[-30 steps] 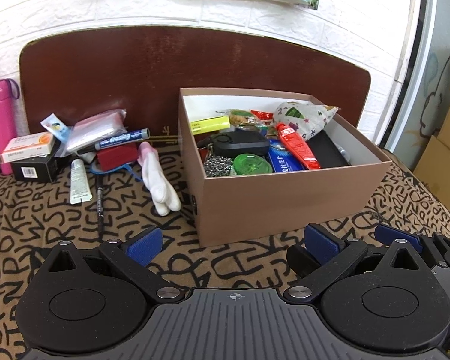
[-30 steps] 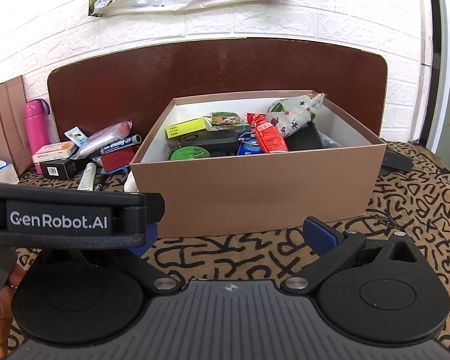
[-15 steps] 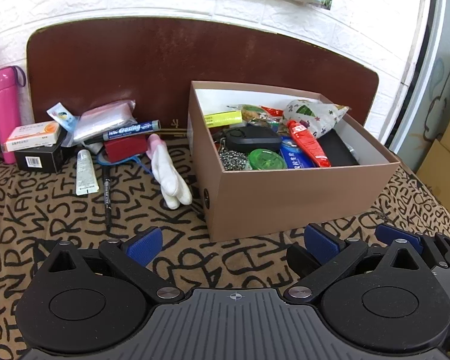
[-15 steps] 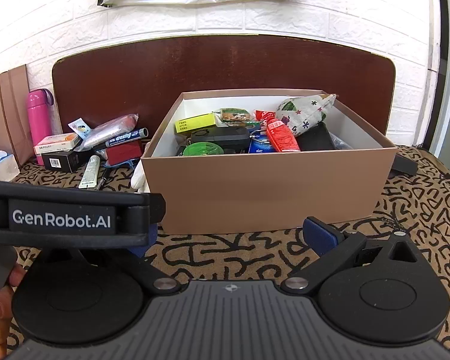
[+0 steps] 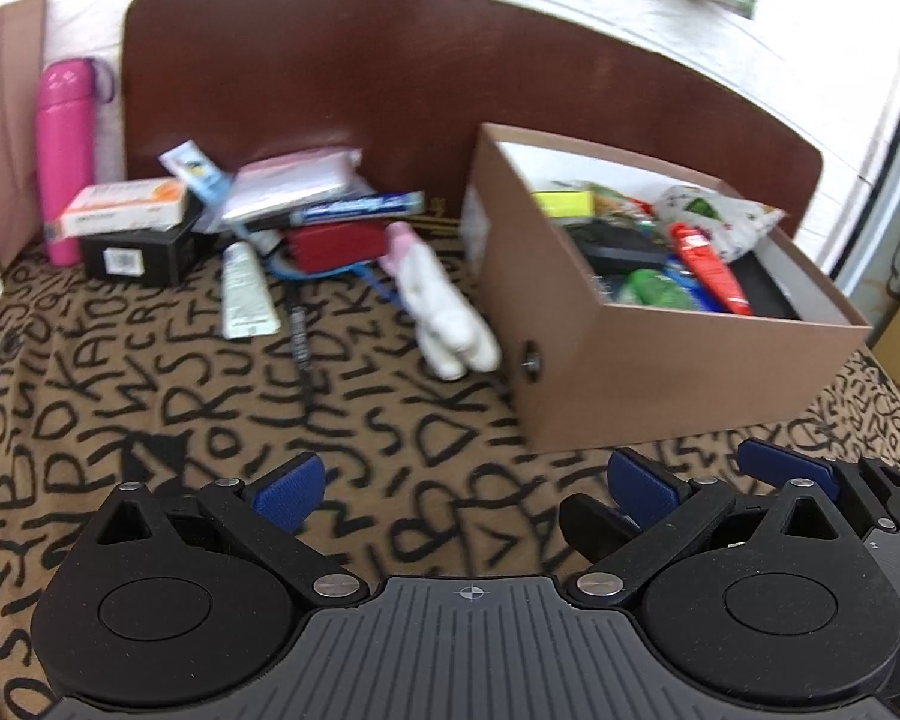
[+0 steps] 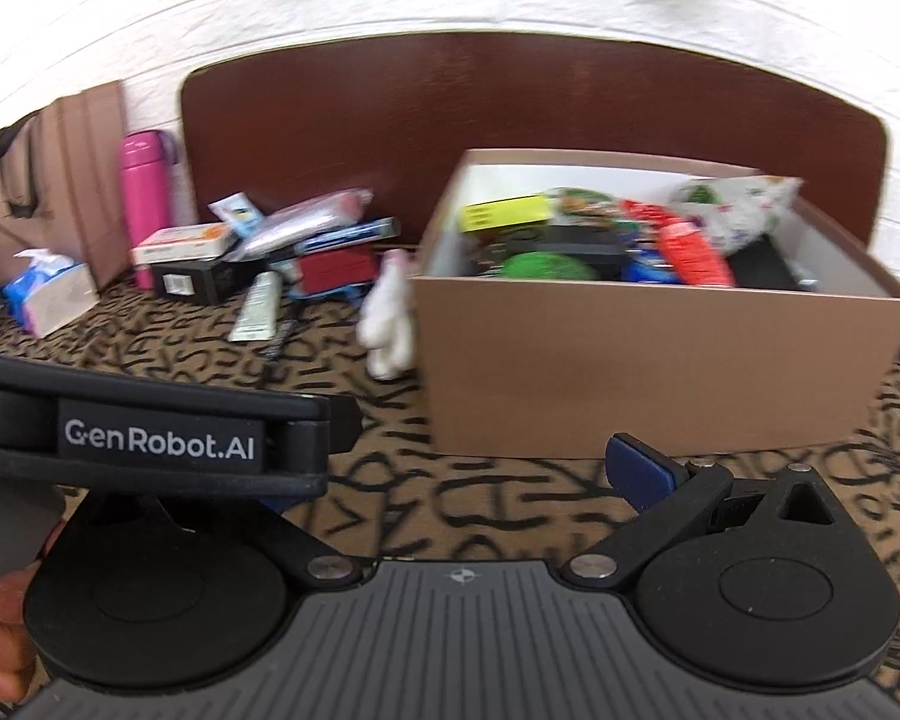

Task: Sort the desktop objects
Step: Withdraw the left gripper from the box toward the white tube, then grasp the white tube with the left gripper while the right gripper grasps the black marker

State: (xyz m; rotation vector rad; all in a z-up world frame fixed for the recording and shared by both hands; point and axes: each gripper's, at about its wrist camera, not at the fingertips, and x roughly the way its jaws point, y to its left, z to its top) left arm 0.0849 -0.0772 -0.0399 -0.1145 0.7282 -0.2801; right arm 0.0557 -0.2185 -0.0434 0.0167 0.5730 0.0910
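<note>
Left gripper [image 5: 465, 489] agape before box [image 5: 660, 378]

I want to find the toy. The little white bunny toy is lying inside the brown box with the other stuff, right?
Not quite. The white bunny toy lies outside the brown box, on the patterned cloth beside the box's left wall. The left wrist view shows it clearly. The other stuff is inside the box.

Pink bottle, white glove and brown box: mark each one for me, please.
pink bottle [image 5: 63, 162], left wrist view, middle of its body.
white glove [image 5: 444, 306], left wrist view, on the palm area.
brown box [image 6: 654, 366], right wrist view, on its front wall.
</note>
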